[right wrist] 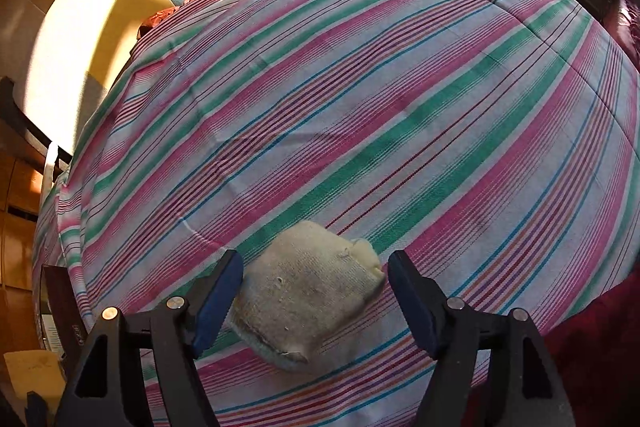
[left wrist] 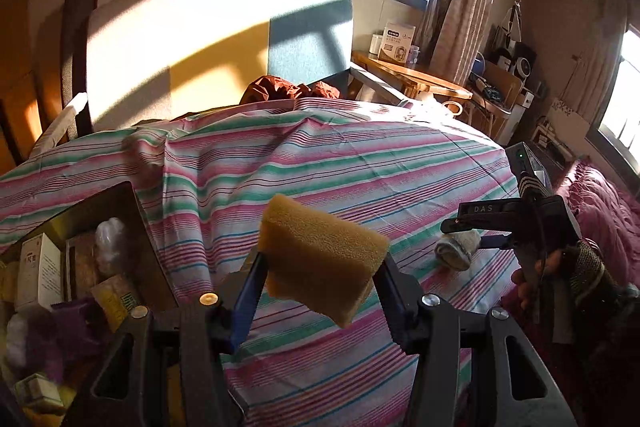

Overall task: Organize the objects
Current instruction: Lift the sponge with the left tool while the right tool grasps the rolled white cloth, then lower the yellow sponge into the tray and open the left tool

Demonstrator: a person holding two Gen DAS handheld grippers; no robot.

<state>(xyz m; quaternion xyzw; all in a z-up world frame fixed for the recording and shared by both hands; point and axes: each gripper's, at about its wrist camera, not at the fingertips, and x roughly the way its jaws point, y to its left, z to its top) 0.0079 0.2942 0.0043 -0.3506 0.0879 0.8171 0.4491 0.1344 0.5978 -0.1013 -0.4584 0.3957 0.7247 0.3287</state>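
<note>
The left claw [left wrist: 320,291] is pinching a yellow sponge [left wrist: 322,259] and holding it above the striped bed sheet [left wrist: 360,155]; the open box [left wrist: 80,267] is lying to its left. The right claw [right wrist: 314,287] is spread, pointing down over a folded sock [right wrist: 308,291], whose long axis is running slantwise between the pads, not yet pressed.

You can read "DAS" in pale letters on the black finger of the right gripper [left wrist: 472,223]; print on the white box [left wrist: 397,42] by the window and the carton [left wrist: 40,269] stays too small
</note>
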